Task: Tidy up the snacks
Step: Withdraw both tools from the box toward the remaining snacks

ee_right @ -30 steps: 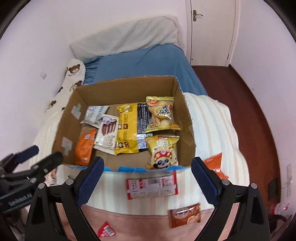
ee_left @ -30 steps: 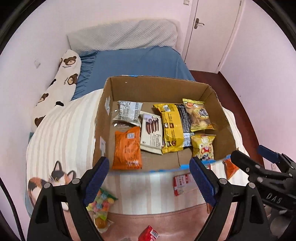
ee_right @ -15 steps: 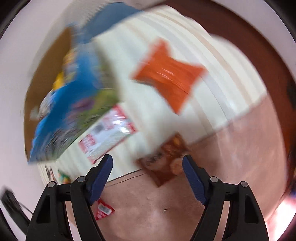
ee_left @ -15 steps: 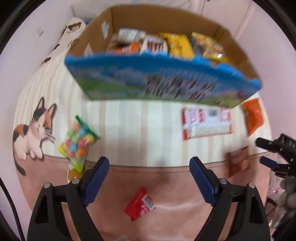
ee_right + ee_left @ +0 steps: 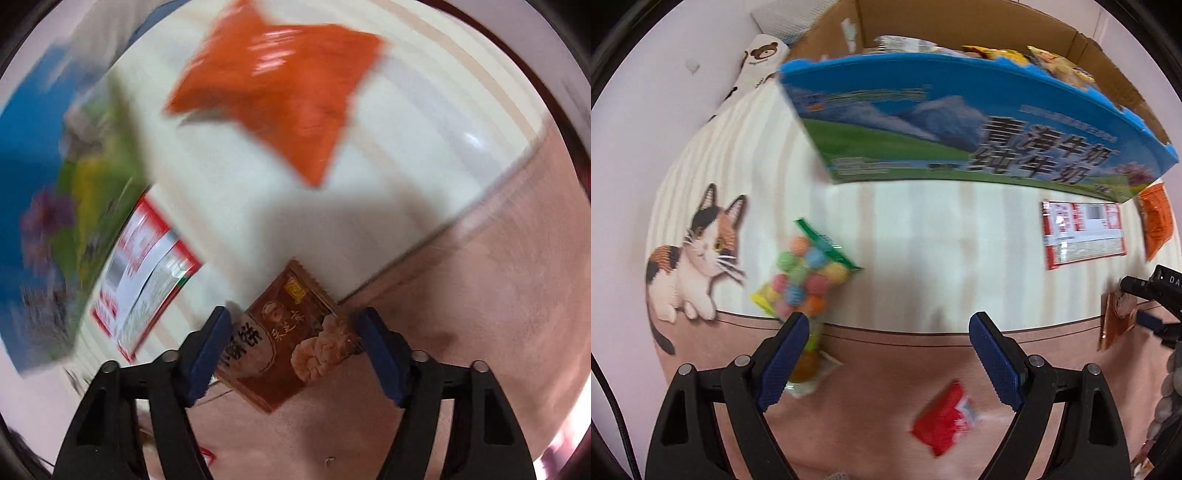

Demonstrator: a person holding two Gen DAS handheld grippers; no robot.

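A cardboard box [image 5: 960,122] with a blue and green printed front holds several snack packs on the bed. My left gripper [image 5: 886,358] is open and empty above the blanket; a clear bag of coloured candy balls [image 5: 803,280] lies by its left finger and a small red packet [image 5: 945,419] just below. My right gripper [image 5: 295,350] is open, its fingers on either side of a brown biscuit packet [image 5: 291,343] that lies on the blanket. An orange packet [image 5: 284,85] and a red and white packet [image 5: 140,273] lie beyond it.
The bed has a striped cream and pink blanket [image 5: 923,251] with a cat print [image 5: 698,258]. The right gripper shows at the right edge of the left wrist view [image 5: 1156,299]. A bear-print pillow [image 5: 761,62] and the wall are at the left.
Both grippers have dropped from looking into the box to just above the blanket in front of it. The right one has swung right and closed in around the brown biscuit packet.
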